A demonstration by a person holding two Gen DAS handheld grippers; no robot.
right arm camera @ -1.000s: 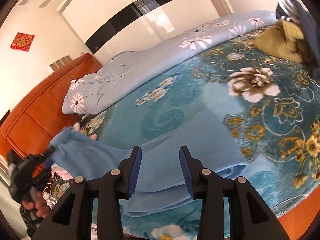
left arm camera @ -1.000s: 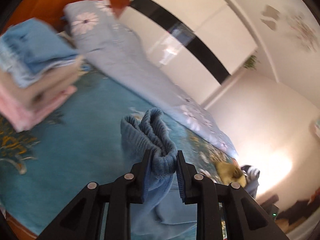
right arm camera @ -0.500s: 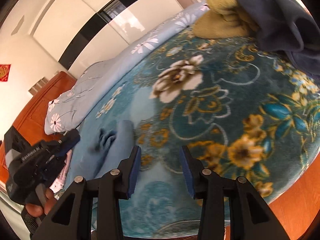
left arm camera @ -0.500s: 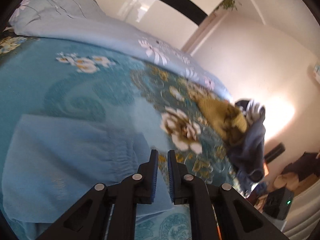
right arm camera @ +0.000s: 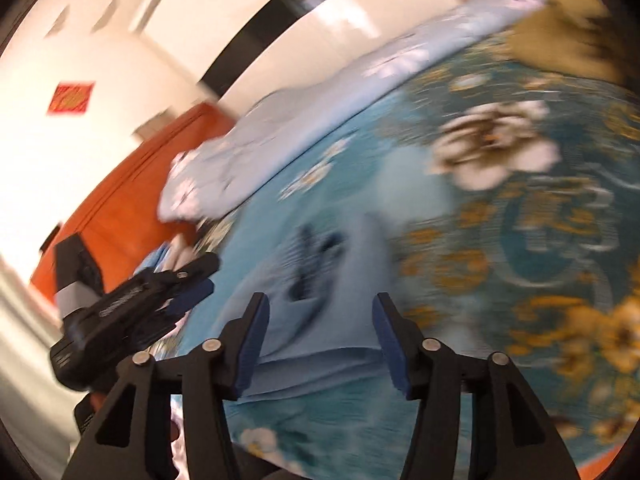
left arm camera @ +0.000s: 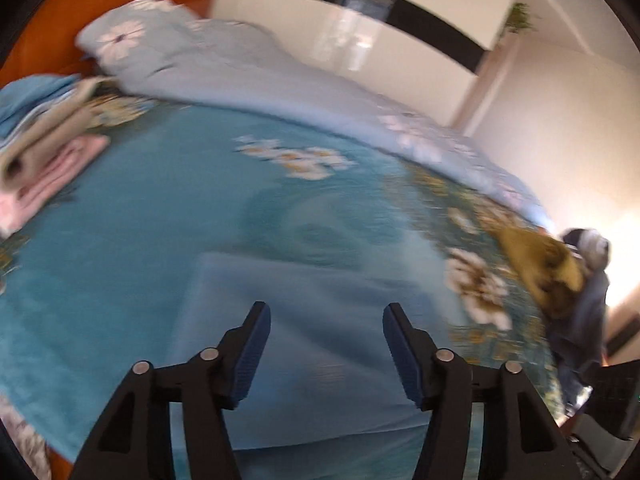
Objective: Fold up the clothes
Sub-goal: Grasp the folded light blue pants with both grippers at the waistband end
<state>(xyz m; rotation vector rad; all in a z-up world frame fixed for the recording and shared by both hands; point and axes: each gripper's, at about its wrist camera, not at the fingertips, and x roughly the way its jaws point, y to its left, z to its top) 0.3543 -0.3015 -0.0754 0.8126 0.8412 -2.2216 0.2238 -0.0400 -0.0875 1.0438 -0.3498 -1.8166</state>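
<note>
Left wrist view: the left tongs hang spread wide with nothing between the blue pads, above a light blue garment lying flat on the teal floral bedspread near the bed's front edge. At the left edge of the bed sits a stack of folded clothes (blue on top, beige under it, pink at the bottom). A pale blue flowered duvet runs along the far edge, its end against the orange headboard. Toward the right edge lie a mustard-yellow garment and a dark blue one, touching each other.

Right wrist view (heavily motion-blurred): the right tongs are likewise wide open and empty, over the near edge of the bed. The light blue garment lies just ahead of them, with dark creases near its middle. The left tongs show at the left, over the bed's left edge; how far apart their jaws stand cannot be told from here. The duvet and headboard are behind.
</note>
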